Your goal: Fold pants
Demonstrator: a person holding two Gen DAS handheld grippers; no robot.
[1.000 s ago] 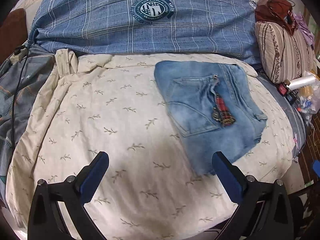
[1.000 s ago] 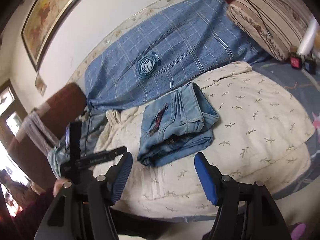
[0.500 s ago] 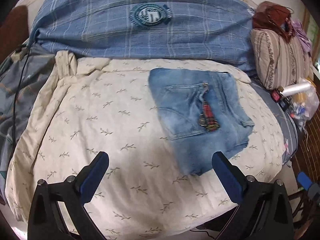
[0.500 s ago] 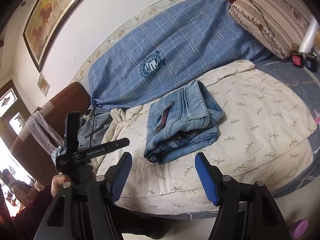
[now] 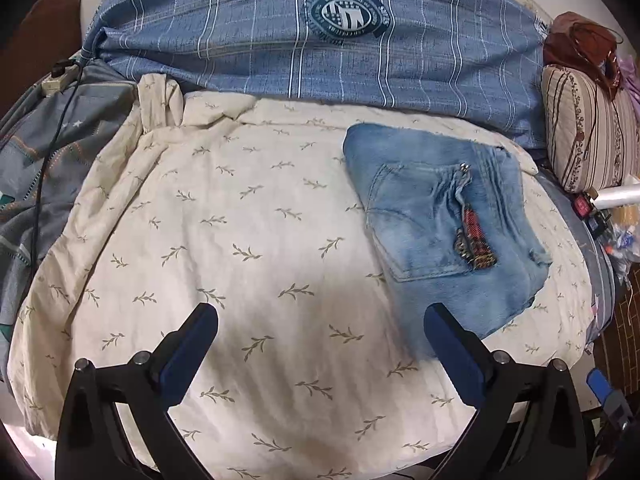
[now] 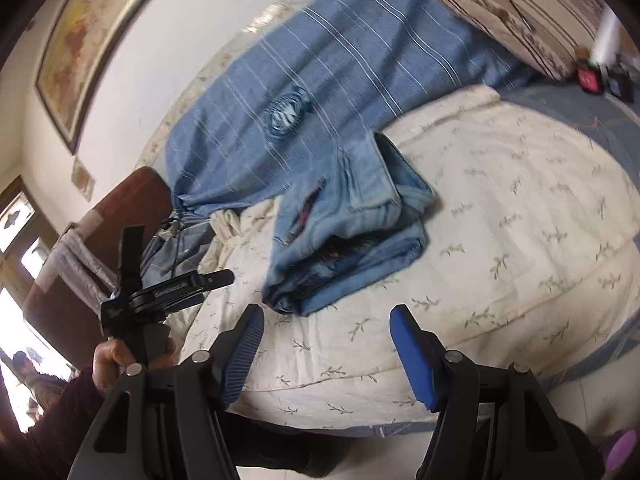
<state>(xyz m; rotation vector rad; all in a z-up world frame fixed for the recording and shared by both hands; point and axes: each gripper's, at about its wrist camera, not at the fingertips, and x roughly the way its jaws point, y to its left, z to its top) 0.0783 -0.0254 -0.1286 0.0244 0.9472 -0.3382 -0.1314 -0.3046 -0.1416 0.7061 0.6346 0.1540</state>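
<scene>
Light blue jeans (image 5: 436,224) lie folded into a compact stack on the cream leaf-print quilt (image 5: 240,260), back pocket and a red trim strip facing up. They also show in the right wrist view (image 6: 352,232), stacked in layers. My left gripper (image 5: 320,332) is open and empty, held above the quilt's near part, left of the jeans' near corner. My right gripper (image 6: 326,330) is open and empty, just short of the jeans' near edge. The left hand-held gripper body (image 6: 160,292) shows at the left of the right wrist view.
A blue plaid cover (image 5: 320,40) lies behind the quilt. A striped pillow (image 5: 588,132) and small items (image 5: 600,208) are at the right. A grey cloth with a cable (image 5: 48,152) is at the left. A framed picture (image 6: 92,32) hangs on the wall.
Both grippers stay open and empty. The left view has moved closer to the bed and leftwards, so the jeans sit further right. The right view has swung closer and is blurred.
</scene>
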